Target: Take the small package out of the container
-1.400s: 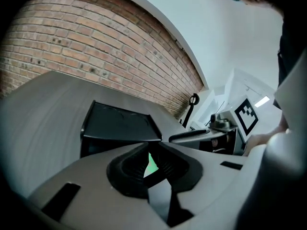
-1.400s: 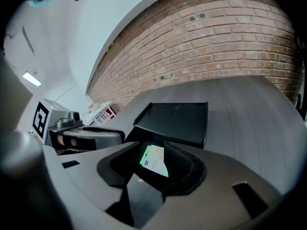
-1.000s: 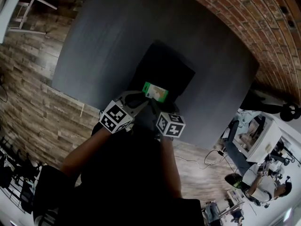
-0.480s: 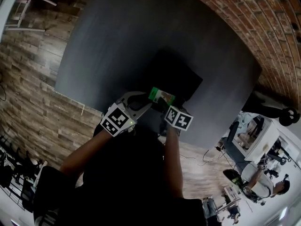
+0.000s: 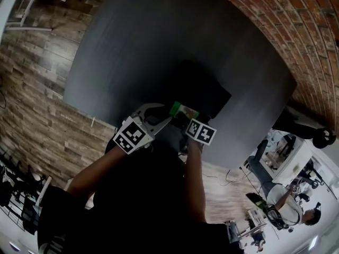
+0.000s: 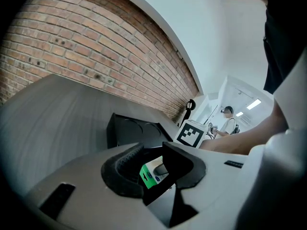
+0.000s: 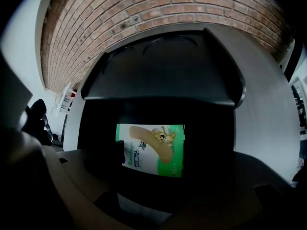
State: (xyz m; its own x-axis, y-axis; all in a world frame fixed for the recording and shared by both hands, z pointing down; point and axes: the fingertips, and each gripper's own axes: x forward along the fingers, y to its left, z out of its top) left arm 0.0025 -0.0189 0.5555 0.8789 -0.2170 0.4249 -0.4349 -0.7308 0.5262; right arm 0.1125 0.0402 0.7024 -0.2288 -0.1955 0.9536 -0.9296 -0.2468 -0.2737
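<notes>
From the head, we look steeply down onto the table (image 5: 132, 46) from well above. Our left gripper view sits low and faces almost level across the table toward the brick wall (image 6: 96, 56). Our right gripper view faces steeply down, close above the container (image 7: 163, 61). All three views share the small package (image 5: 181, 109) and the container.

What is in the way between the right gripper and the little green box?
Nothing visible. The small package sits straight ahead of the right gripper, whose jaws have just been opening wide. Only the left gripper is on it, clamping one end above the black container.
</notes>
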